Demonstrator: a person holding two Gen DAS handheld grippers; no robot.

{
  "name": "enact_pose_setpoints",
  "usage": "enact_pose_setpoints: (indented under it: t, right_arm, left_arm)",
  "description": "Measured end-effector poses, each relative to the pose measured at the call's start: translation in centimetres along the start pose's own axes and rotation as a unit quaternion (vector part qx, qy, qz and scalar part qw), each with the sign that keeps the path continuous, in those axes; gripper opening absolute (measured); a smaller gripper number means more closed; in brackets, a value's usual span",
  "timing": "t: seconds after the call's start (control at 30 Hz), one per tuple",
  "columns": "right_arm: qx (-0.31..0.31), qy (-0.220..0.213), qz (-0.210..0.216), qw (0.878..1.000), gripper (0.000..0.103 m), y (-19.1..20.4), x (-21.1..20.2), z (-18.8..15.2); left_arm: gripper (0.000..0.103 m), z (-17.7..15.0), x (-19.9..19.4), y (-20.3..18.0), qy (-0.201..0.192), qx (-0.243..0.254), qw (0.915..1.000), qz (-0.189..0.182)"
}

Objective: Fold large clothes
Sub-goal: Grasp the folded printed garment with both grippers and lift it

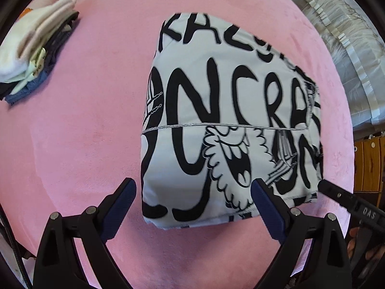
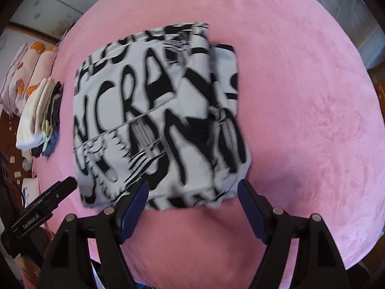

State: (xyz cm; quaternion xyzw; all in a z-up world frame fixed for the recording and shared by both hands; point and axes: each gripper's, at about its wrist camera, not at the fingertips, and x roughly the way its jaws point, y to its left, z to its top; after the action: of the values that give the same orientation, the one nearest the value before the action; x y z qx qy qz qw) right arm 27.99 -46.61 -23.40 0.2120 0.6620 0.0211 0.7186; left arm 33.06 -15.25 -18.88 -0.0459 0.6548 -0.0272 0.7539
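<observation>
A white garment with bold black lettering (image 1: 228, 110) lies folded into a thick rectangle on the pink bed cover (image 1: 96, 120). My left gripper (image 1: 193, 190) points down over its near left corner. The jaws stand wide open and the cloth's near edge shows between the blue pads (image 1: 120, 207), untouched. In the right wrist view the same garment (image 2: 156, 110) is blurred by motion. My right gripper (image 2: 193, 186) hangs open over its near right edge, with no cloth pinched. Each view catches the other gripper's black finger at the garment's side: the right one (image 1: 341, 197), the left one (image 2: 55, 197).
A stack of folded clothes (image 1: 36, 48) sits at the bed's left side, also seen as the stack (image 2: 41, 115). Patterned pillows (image 2: 26, 72) lie beyond it. Grey ruffled bedding (image 1: 336, 48) borders the right. Bare pink cover (image 2: 300, 120) spreads to the garment's right.
</observation>
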Motion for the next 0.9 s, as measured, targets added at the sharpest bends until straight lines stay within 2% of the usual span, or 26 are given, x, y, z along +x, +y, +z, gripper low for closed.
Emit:
enact_pose_setpoints:
  t: [0.07, 0.23, 0.3, 0.53, 0.67, 0.73, 0.8, 0.9]
  right_arm:
    - [0.001, 0.004, 0.002, 1.0, 0.076, -1.0, 1.0, 0.9]
    - [0.021, 0.034, 0.077, 0.996, 0.076, -3.7, 4.5, 3.8]
    - [0.022, 0.044, 0.105, 0.993, 0.076, -4.1, 5.7, 4.6]
    - [-0.009, 0.047, 0.136, 0.99, 0.085, -3.8, 7.6, 6.2]
    - [0.002, 0.059, 0.189, 0.98, 0.092, -4.6, 8.9, 7.2]
    - [0.02, 0.066, 0.223, 0.972, 0.097, -5.1, 9.6, 7.8]
    - [0.031, 0.074, 0.252, 0.964, 0.097, -5.4, 10.1, 8.1]
    - [0.021, 0.082, 0.27, 0.959, 0.097, -5.3, 10.0, 8.3]
  left_arm:
    - [0.095, 0.7, 1.4, 0.9, 0.014, -0.01, 0.9997, -0.014]
    - [0.095, 2.5, 4.5, 3.0, 0.043, -0.029, 0.9977, -0.043]
    - [0.095, 3.2, 5.3, 3.7, 0.051, -0.035, 0.9957, -0.069]
    - [0.095, 5.1, 7.6, 5.5, 0.064, -0.034, 0.9911, -0.111]
    - [0.098, 5.6, 9.2, 6.2, 0.063, -0.034, 0.9873, -0.142]
    - [0.099, 5.8, 10.0, 6.8, 0.064, -0.042, 0.9828, -0.168]
    - [0.1, 5.7, 10.8, 7.0, 0.066, -0.05, 0.9787, -0.188]
    - [0.102, 5.9, 12.0, 7.4, 0.068, -0.059, 0.9727, -0.214]
